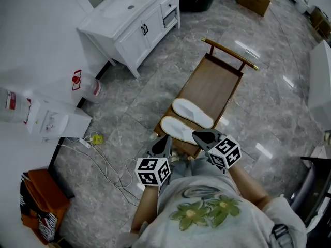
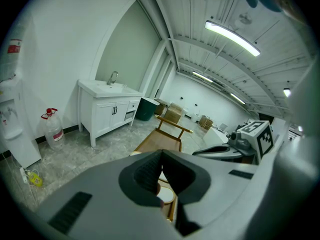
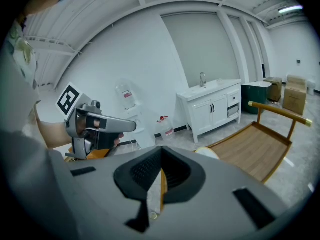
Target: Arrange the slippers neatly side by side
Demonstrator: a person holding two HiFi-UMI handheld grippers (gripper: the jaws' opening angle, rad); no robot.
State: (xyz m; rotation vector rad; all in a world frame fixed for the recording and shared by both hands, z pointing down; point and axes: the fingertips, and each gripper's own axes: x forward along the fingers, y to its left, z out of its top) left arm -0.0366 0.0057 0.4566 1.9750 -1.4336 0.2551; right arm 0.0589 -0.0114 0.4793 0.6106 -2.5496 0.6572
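Left gripper (image 1: 165, 140) and right gripper (image 1: 200, 135) are both hovering closed, holding nothing. White slippers (image 1: 192, 112) are lying on the wooden bench (image 1: 217, 81), looking light and floppy; pinching a heel edge seems best.

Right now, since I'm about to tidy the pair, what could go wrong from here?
1. The near slipper lies at the wooden bench's near end, right by the left tongs and right tongs; a nudge could skew it or knock it off.
2. Both tongs are shut and empty, so they would push, not grip, unless opened first.
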